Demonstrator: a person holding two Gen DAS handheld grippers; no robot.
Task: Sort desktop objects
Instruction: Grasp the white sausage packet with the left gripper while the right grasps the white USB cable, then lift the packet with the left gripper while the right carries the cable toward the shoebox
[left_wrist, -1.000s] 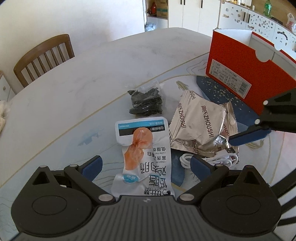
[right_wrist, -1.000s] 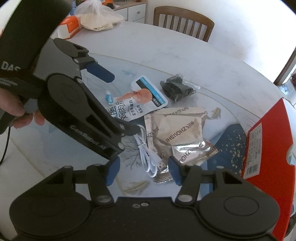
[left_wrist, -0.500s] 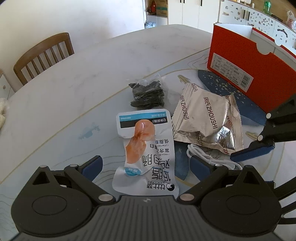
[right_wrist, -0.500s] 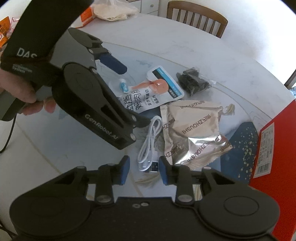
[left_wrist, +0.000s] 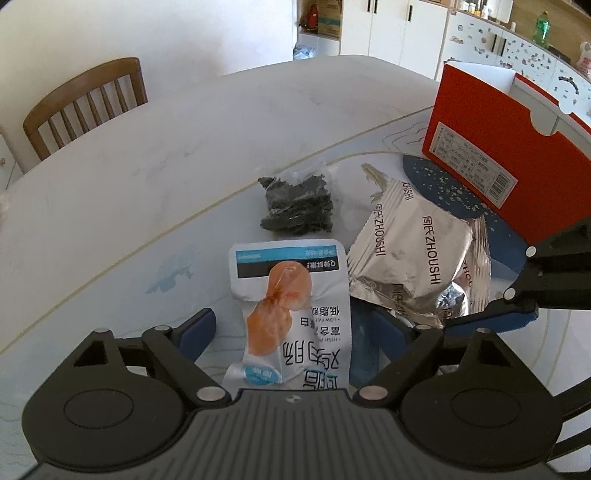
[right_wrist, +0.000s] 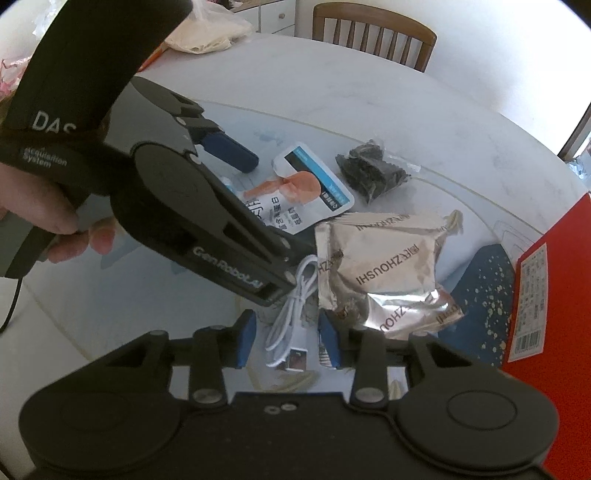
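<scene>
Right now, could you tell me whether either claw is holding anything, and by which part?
Nothing is held. The right claw is open astride the coiled white USB cable; the left claw is open around the white sausage packet.

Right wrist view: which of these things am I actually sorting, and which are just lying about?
To sort:
- white USB cable, between the right gripper jaws
- sausage packet, between the left gripper jaws
- silver ZHOUSHI packets
- clear bag of dark bits
- red box, likely the container

Lying about:
- wooden chair
- pale plastic bag at the table's far edge
</scene>
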